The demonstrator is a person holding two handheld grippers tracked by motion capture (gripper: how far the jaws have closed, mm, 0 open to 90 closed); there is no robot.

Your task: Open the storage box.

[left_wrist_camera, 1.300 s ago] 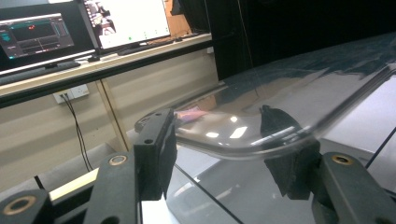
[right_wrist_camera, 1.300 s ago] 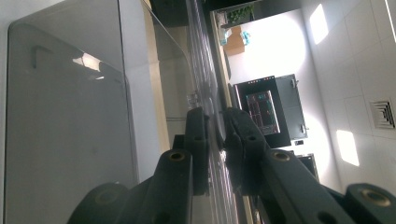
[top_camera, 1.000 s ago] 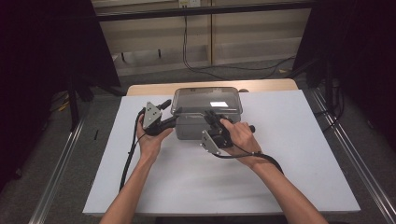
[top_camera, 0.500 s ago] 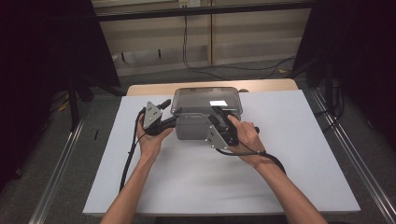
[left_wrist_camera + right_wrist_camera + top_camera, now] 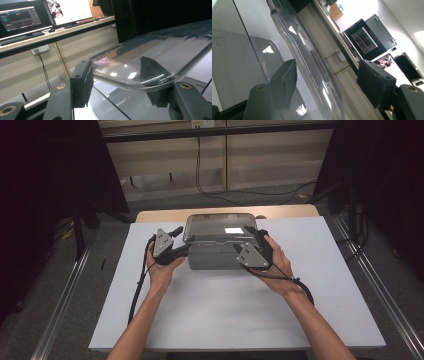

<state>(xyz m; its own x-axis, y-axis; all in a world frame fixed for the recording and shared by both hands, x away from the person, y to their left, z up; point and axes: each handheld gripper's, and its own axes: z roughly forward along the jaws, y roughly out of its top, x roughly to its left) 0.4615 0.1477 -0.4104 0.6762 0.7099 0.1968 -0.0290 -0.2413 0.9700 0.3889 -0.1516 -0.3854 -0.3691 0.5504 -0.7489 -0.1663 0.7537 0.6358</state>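
A clear box [image 5: 220, 247] sits on the tabletop [image 5: 225, 310], far side, middle. Left gripper [image 5: 184, 251] is at its left end, pinching the lid rim [image 5: 140, 80]. Right gripper [image 5: 250, 242] is at its right end, fingers [image 5: 284, 82] just opening, spread astride the rim, one seen through the plastic

Black claws [image 5: 186, 251] with grey three-cornered plates, trailing black cables; bare forearms.
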